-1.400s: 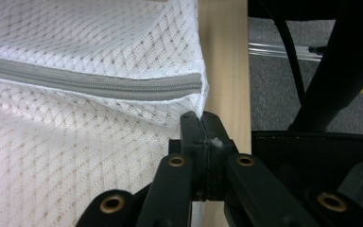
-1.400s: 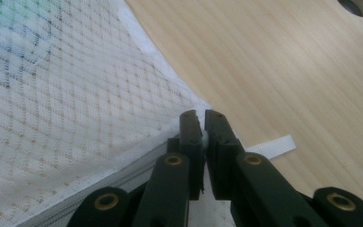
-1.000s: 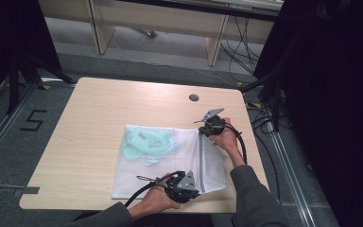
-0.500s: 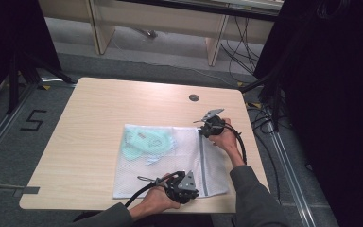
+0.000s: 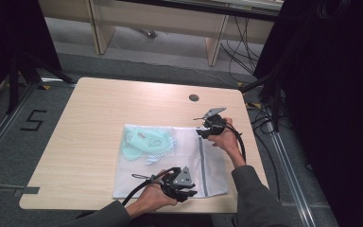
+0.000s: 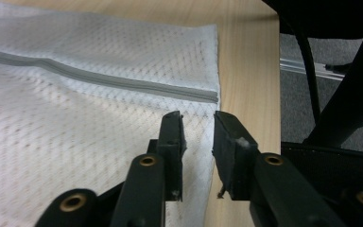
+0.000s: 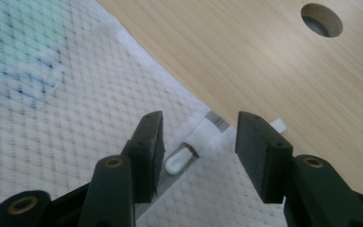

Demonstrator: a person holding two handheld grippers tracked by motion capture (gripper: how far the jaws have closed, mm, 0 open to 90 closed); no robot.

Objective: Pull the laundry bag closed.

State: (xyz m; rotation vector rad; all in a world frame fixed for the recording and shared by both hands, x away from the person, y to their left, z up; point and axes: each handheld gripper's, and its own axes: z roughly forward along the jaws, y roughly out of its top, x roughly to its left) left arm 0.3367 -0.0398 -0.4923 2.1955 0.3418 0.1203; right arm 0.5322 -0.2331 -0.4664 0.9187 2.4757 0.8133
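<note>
As the white mesh laundry bag (image 5: 170,161) lies flat toward the table's (image 5: 99,109) near right corner, zip (image 5: 201,161) running front to back, right gripper (image 7: 196,135) stands released astride the zip pull (image 7: 179,160) at the far end. Left gripper (image 6: 197,135), slightly parted, straddles the bag's near edge. Advice: pinch pull squarely, anchor hem, draw straight along the teeth.

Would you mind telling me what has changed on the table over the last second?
Nothing visibly moved. The left gripper stays at the near edge of the mesh laundry bag, jaws slightly apart. The right gripper stays open at the far end of the zipper, over its white pull. The bag lies as before.
</note>
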